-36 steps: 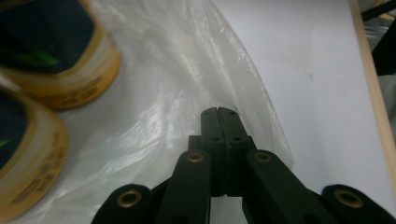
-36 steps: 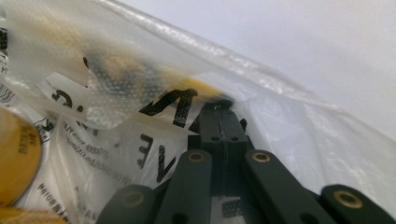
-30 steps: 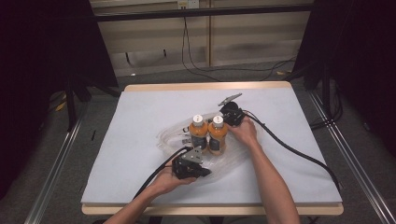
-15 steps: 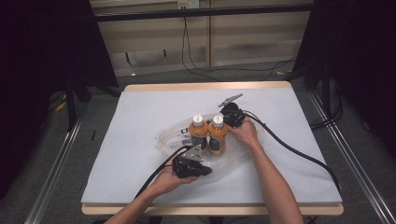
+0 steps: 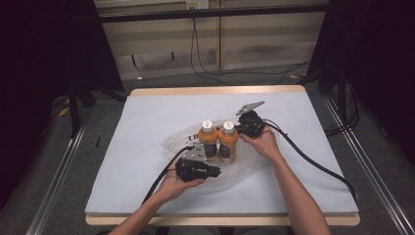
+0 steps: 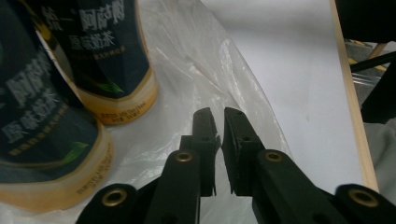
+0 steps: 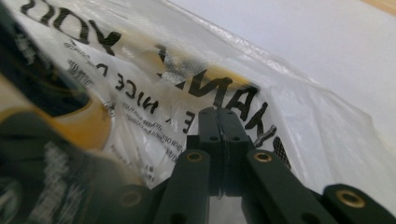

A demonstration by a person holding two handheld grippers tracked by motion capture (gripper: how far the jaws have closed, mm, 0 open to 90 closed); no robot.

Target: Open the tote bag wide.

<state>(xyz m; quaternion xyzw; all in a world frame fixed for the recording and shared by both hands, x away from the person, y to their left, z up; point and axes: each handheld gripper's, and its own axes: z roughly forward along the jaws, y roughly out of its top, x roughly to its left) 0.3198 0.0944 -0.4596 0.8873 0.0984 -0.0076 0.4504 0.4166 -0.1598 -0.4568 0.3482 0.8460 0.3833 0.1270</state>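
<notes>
The clear plastic bag [image 5: 244, 169] lies mid-desk [image 5: 147, 112] with two orange bottles [image 5: 219, 139] standing on it. The left gripper [image 6: 218, 122] has just been opening; its jaws stand slightly parted over the film, grasping nothing. The right gripper [image 7: 219, 122] is clenched, whether on film I cannot tell. The right gripper view alone shows the bag's black lettering.

Two tea bottles stand upright side by side, touching, near the middle of the worktop [image 5: 147, 122]: the left bottle [image 5: 209, 142] and the right bottle [image 5: 228, 141]. Both stand on a crumpled plastic bag [image 5: 171, 139] that spreads around them. The left tool [image 5: 208, 172] lies just before the left bottle, the right tool [image 5: 243, 129] just right of the right bottle, apparently against the bag.
</notes>
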